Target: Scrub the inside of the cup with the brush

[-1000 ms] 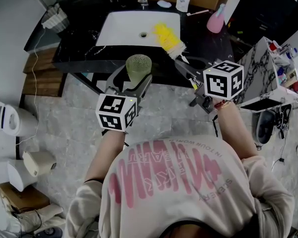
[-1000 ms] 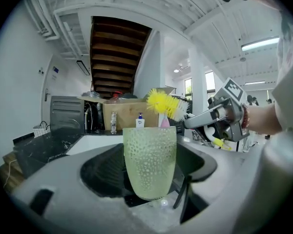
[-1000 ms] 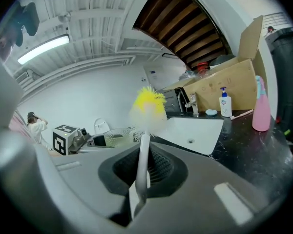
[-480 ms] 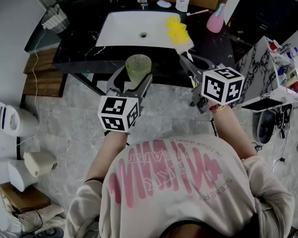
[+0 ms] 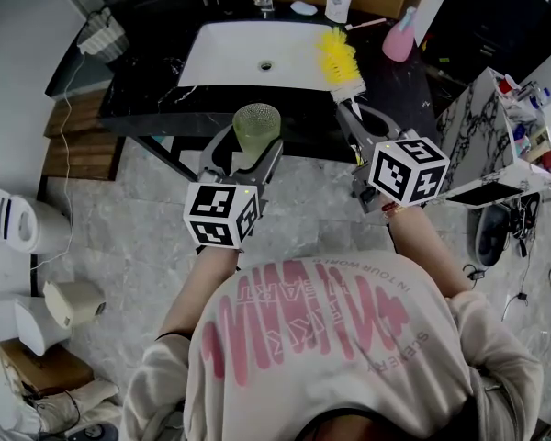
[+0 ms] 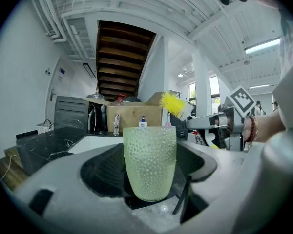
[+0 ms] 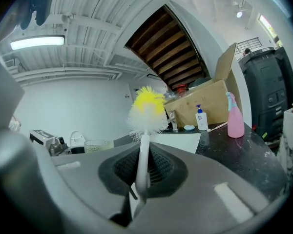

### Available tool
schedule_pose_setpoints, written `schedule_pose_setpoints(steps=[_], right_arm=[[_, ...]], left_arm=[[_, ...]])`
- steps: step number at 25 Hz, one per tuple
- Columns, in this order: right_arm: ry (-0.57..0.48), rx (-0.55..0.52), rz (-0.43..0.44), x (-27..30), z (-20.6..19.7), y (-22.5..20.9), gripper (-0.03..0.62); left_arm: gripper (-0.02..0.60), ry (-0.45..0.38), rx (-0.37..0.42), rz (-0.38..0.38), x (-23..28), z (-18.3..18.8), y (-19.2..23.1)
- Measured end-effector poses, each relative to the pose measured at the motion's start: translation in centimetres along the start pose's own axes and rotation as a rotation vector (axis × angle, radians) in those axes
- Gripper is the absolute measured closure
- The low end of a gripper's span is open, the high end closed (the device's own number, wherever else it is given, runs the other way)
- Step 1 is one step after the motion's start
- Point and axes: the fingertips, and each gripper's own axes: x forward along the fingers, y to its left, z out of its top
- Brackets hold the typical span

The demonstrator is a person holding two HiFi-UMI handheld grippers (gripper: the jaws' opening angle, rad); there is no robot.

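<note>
The cup (image 6: 150, 162) is showing a translucent, pebbled wall; the brush (image 7: 146, 112) is carrying soft bristles on a smooth plastic handle. The counter (image 5: 147, 99) is gleaming as glossy veined stone.

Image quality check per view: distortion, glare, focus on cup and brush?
Head view: even light, white sink nearly blown out, cup and brush sharp. Left gripper view: heavy fisheye, black corners, cup crisp. Right gripper view: same fisheye, ceiling light glares, brush in focus.

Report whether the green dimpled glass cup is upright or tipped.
Upright: the green dimpled glass cup stands vertical between the jaws of the left gripper, rim up.
</note>
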Motion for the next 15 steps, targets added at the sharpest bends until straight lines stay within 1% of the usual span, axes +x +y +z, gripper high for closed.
schedule_pose_setpoints(steps=[11, 15], right_arm=[[0.017, -0.022, -0.067, -0.8, -1.4, -1.2, 0.580], [-0.006, -0.014, -0.074, -1.3, -1.2, -1.2, 0.580]], left_arm=[[0.247, 0.003, -0.018, -0.002, 0.1, -0.7, -0.3], [0.247, 0.004, -0.021, -0.001, -0.2, -0.8, -0.5]])
